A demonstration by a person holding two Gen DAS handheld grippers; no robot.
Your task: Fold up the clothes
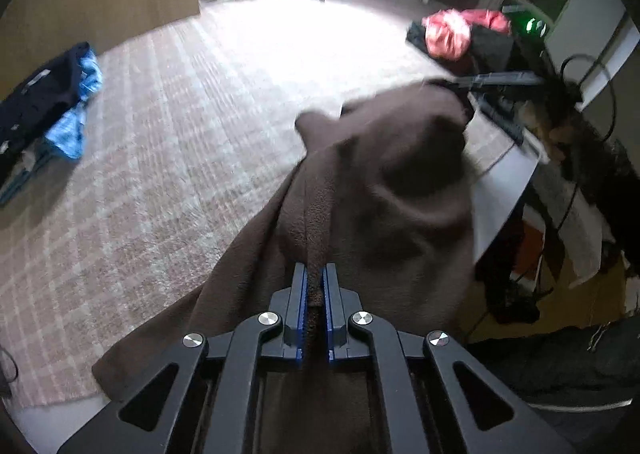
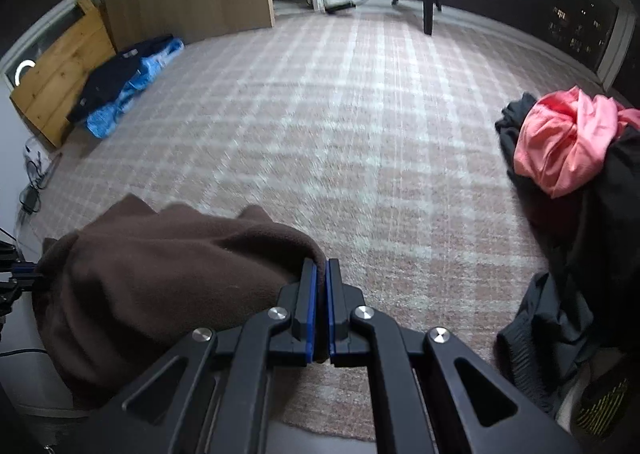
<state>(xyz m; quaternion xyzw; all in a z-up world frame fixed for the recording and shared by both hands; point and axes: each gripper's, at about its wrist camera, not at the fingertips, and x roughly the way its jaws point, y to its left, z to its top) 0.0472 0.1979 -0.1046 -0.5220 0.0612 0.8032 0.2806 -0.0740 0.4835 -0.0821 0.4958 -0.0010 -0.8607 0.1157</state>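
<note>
One brown garment, two grippers

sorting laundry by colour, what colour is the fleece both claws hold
Dark brown fleece, plain, no pattern; clearest in the right wrist view.

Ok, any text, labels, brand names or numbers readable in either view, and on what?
None can be read.
Yellow print on a dark thing at lower right of the right view: too blurred.
Pale tag on the dark clothes at left of the left view: too small.
</note>
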